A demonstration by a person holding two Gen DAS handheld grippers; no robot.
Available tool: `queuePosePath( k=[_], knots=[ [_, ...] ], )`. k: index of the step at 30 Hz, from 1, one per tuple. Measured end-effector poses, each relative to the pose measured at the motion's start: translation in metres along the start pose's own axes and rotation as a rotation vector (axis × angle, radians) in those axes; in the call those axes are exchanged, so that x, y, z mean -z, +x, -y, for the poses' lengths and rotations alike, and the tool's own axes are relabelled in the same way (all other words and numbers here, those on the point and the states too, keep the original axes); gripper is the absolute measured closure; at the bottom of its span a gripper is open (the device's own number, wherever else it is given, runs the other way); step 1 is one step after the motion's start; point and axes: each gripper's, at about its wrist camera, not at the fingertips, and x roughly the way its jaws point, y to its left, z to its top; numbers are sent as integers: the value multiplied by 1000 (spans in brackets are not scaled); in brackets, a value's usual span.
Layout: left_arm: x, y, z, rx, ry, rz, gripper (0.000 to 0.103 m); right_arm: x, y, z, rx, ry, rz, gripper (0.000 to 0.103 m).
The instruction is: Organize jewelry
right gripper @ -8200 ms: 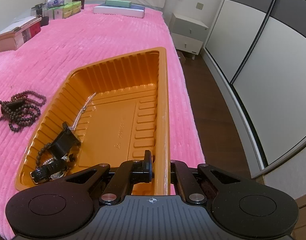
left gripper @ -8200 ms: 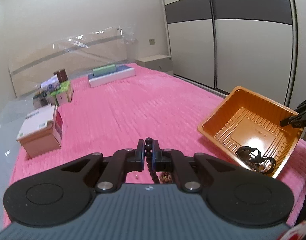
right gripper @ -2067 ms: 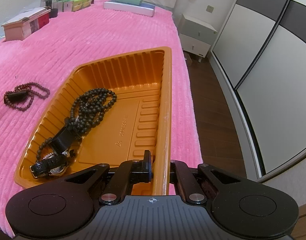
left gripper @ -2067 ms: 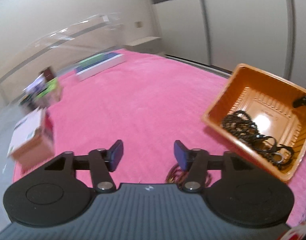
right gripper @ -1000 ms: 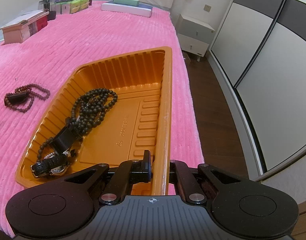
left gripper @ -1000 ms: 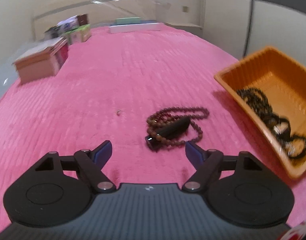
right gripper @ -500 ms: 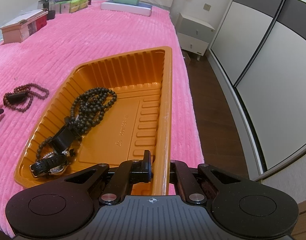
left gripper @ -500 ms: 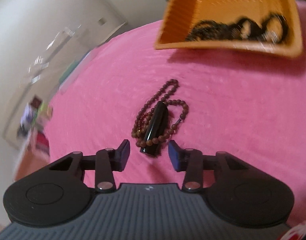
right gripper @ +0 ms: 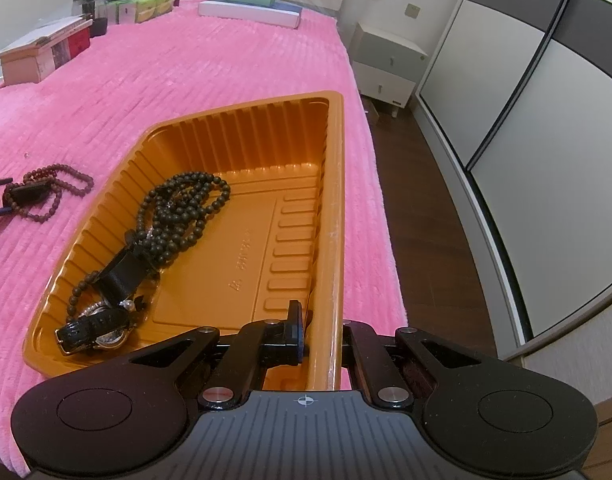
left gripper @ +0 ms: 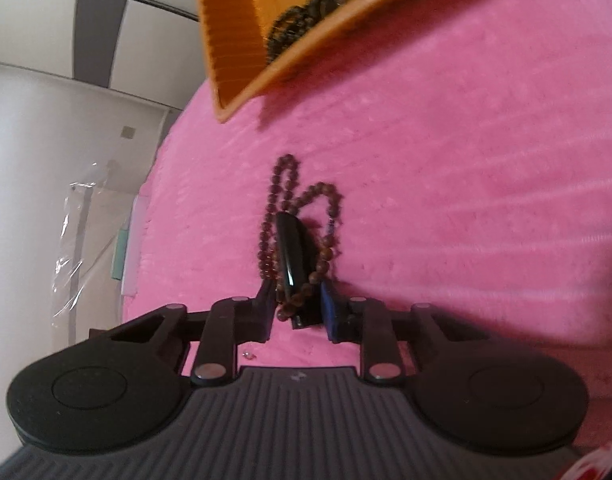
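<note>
- Left wrist view: rolled sideways, looking low and close along its jaws at the brown bead necklace (left gripper: 302, 232) on the pink bed (left gripper: 465, 200).
- Right wrist view: upright, looking steeply down over the orange tray (right gripper: 337, 208) at its jaws.
- Both views share the tray, necklace and bed.

The left gripper (left gripper: 297, 310) is pointed downward toward the bed surface and is seen rolled well over to one side. Its jaws are closing, with the brown bead necklace (left gripper: 302, 216) and its black pendant lying between the fingers (left gripper: 266, 312); firm contact by the pads cannot be confirmed. The right gripper (right gripper: 319, 338) is angled steeply downward, and its jaws are clamped on the near rim of the orange tray (right gripper: 333, 240).
</note>
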Motion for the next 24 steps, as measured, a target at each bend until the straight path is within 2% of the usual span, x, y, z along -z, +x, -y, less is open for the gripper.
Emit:
queuePosePath(
  k=[5,7,17,24],
  knots=[
    [1,4,-4,14,-19,-6,94,-1,0,0,1,-1,-1,99],
    [-2,4,-11,10,-45,-7,95,0,0,0,0,0,-1,99],
    [-8,-22,-71,11,-335,62,98,-1,0,0,0,-1,0,99],
    [-10,-48,-121,-10,-499,118,98,-1,-2,0,-1,-2,3,99]
  ],
)
